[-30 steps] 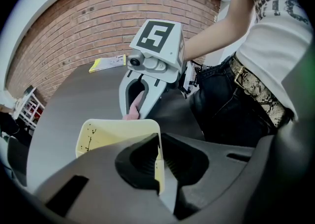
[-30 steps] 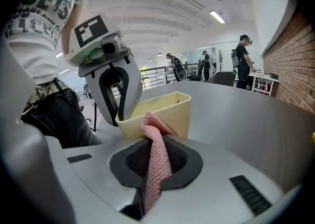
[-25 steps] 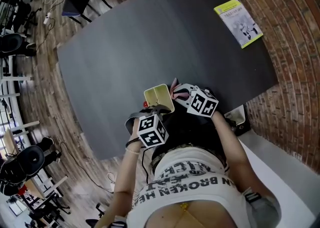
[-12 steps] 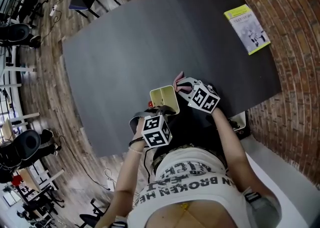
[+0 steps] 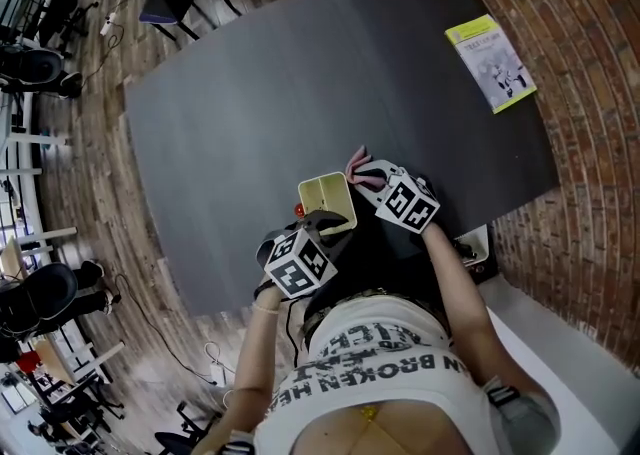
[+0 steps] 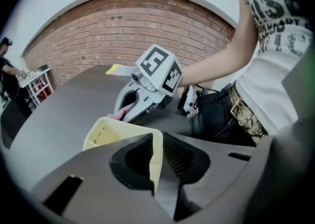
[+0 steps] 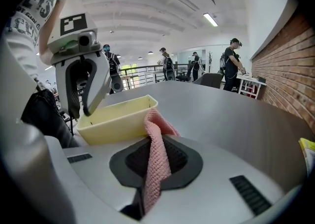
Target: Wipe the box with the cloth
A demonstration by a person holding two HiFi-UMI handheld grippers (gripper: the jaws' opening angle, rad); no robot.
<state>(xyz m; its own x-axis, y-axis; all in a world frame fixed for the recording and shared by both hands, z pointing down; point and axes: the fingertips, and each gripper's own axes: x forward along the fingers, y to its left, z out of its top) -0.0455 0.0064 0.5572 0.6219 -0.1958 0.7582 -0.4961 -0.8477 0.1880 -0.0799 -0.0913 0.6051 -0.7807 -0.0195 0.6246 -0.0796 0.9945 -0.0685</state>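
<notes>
A pale yellow open box (image 5: 325,199) stands on the dark table near its front edge, close to the person's body. My left gripper (image 5: 322,222) is at the box's near wall (image 6: 156,151); that wall stands between the jaws, which are opening, with a gap at the right-hand pad. My right gripper (image 5: 366,176) is beside the box's right side, shut on a pink cloth (image 7: 156,159) that hangs up between its jaws, its top next to the box's rim (image 7: 118,107). In the right gripper view, the left gripper (image 7: 84,87) reaches down at the box's far end.
A yellow-and-white booklet (image 5: 487,55) lies at the table's far right corner. The dark tabletop (image 5: 300,73) stretches away behind the box. A brick wall runs along the right. Chairs and cables are on the wooden floor at the left, and people stand in the background.
The left gripper has rolled, so its marker cube now sits tilted. The box and the right gripper with the cloth stay in about the same place.
</notes>
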